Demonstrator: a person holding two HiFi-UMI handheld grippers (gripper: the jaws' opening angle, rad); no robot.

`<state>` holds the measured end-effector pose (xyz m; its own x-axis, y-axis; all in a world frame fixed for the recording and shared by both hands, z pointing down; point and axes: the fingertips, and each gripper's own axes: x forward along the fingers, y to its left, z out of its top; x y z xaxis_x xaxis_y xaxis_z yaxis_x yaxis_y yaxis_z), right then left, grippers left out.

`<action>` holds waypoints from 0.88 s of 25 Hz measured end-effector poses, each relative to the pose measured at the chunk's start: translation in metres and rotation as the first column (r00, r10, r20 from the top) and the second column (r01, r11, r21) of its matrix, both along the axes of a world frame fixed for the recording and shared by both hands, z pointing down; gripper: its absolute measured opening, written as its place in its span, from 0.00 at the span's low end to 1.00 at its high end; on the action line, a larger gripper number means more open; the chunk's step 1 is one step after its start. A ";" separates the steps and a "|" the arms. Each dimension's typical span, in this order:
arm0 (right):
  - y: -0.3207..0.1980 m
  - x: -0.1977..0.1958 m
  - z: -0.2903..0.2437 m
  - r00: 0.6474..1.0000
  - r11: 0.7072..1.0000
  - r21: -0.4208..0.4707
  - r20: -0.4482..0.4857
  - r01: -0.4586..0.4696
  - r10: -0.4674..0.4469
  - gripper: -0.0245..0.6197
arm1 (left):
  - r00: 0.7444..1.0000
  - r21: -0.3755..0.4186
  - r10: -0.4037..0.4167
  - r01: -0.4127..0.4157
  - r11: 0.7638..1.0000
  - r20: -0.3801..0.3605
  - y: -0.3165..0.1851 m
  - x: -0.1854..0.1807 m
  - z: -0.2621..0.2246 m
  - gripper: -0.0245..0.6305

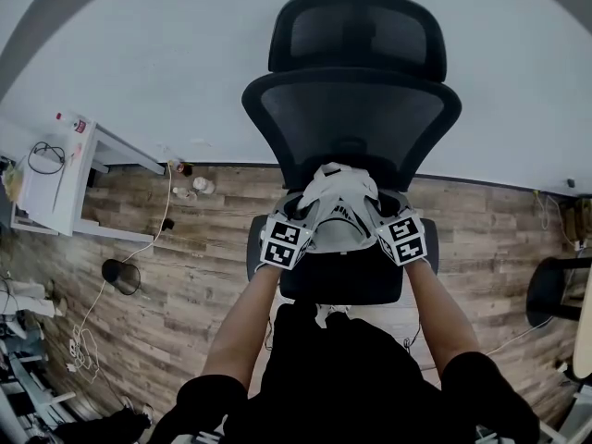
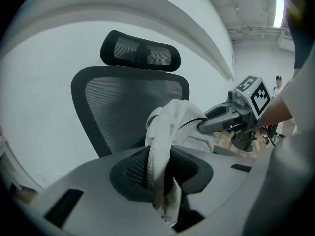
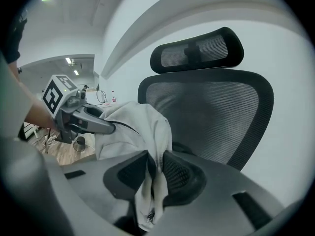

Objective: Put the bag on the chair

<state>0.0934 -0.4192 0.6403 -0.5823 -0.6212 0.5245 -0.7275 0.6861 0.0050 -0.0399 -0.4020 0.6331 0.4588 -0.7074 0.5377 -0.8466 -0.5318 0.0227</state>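
Lower centre: dark ribbed pads of the left gripper, pressed together on a fold of the white bag. Bunches upward from there toward mid-frame. Right of centre: the right gripper, its tip against the same cloth, with its marker cube at upper right. Behind, filling centre left: black mesh chair, headrest on top, against a pale wall.
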 end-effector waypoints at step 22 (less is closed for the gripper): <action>-0.011 0.008 0.017 0.998 0.999 0.017 -0.037 -0.042 0.043 0.51 | 0.994 0.076 0.036 -0.044 0.996 0.108 -0.014 0.012 0.005 0.36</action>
